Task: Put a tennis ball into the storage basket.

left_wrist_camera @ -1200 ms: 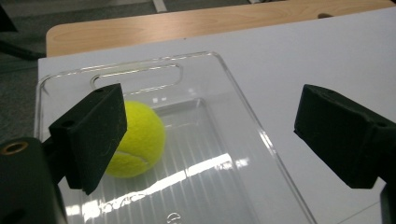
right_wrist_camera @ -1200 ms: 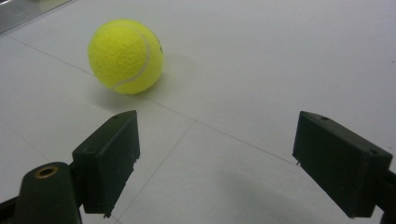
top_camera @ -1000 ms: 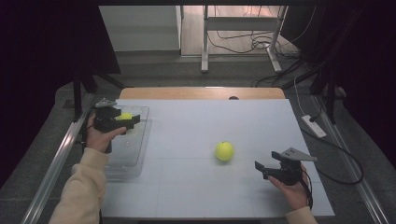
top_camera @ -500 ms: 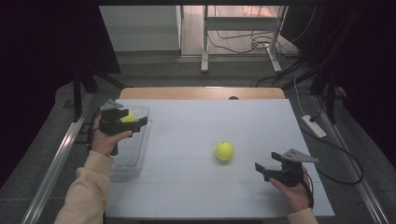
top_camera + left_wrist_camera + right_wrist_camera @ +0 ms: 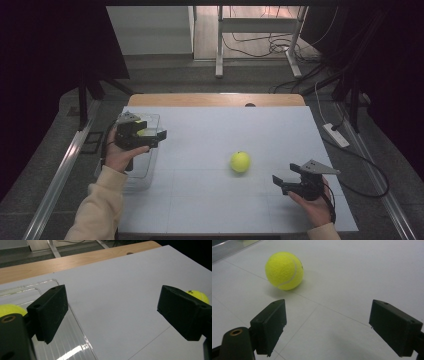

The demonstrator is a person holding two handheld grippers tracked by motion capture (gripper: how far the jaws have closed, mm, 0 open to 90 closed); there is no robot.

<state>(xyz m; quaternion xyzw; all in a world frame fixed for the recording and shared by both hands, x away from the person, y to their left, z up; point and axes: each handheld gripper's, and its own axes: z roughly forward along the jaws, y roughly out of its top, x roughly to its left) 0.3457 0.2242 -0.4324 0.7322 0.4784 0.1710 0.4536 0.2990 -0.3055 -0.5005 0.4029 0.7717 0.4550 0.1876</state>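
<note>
Left tool (image 5: 159,134): black two-jaw tool in the person's left hand (image 5: 119,154), jaws spread wide with nothing between them, hovering over the near right part of the clear box.
Right tool (image 5: 276,183): black two-jaw tool in the person's right hand (image 5: 314,206), jaws wide apart and empty, low over the near right of the surface, pointing left toward the loose ball.
Loose ball (image 5: 240,162): yellow-green felt tennis ball with a white seam, resting on the surface right of centre, near the right tool but apart from it.
Boxed ball (image 5: 11,310): second yellow-green tennis ball, lying inside the box just beside the left tool's jaw.
Box (image 5: 152,118): clear plastic rectangular container at the left edge of the surface.
Surface (image 5: 210,135): white sheet covering a wooden tabletop.
</note>
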